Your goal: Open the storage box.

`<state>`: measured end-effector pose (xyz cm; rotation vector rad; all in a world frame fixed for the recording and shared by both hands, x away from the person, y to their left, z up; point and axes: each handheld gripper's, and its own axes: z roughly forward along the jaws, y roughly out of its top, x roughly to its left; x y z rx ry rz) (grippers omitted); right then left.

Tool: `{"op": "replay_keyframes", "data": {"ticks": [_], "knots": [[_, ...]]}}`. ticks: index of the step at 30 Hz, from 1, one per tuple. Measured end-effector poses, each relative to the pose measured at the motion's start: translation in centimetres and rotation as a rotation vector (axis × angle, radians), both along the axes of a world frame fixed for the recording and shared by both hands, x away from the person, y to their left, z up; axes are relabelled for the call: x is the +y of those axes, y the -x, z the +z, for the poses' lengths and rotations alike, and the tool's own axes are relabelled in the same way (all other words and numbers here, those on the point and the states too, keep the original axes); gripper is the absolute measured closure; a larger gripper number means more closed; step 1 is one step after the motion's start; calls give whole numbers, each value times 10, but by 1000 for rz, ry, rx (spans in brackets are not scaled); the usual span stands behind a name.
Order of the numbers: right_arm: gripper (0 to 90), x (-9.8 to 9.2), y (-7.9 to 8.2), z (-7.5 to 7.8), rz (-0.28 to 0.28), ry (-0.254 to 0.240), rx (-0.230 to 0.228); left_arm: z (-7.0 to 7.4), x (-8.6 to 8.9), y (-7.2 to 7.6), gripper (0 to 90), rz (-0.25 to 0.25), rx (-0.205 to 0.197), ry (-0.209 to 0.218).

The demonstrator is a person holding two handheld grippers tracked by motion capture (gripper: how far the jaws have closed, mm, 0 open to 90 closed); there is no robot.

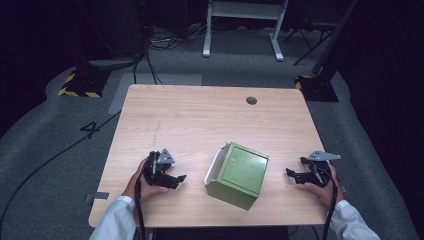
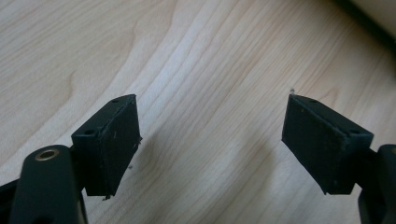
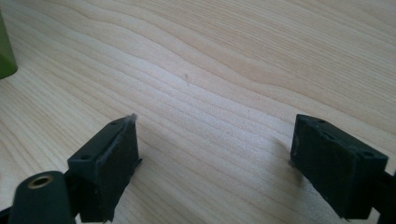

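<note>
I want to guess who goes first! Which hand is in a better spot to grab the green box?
Probably the left. The left gripper sits open, a bit nearer the green box, facing its white rim. The right gripper, open too, faces its plain green side. It's a close call.

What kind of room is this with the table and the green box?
Probably a lab or studio set up for recording. A bare wooden table stands on grey carpet, cables trail over the floor, and yellow-and-black striped stand bases sit at the table's far corners, with darkness all around.
</note>
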<state>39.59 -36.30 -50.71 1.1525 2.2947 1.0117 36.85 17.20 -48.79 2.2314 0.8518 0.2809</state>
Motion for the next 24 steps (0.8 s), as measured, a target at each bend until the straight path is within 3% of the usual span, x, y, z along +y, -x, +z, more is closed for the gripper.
{"op": "replay_keyframes", "data": {"ticks": [14, 24], "knots": [[150, 0, 0, 0, 0, 1, 0, 29, -40, -9, 188, -78, -76, 66], [150, 0, 0, 0, 0, 1, 0, 37, -60, -15, 186, -113, -82, 110]]}}
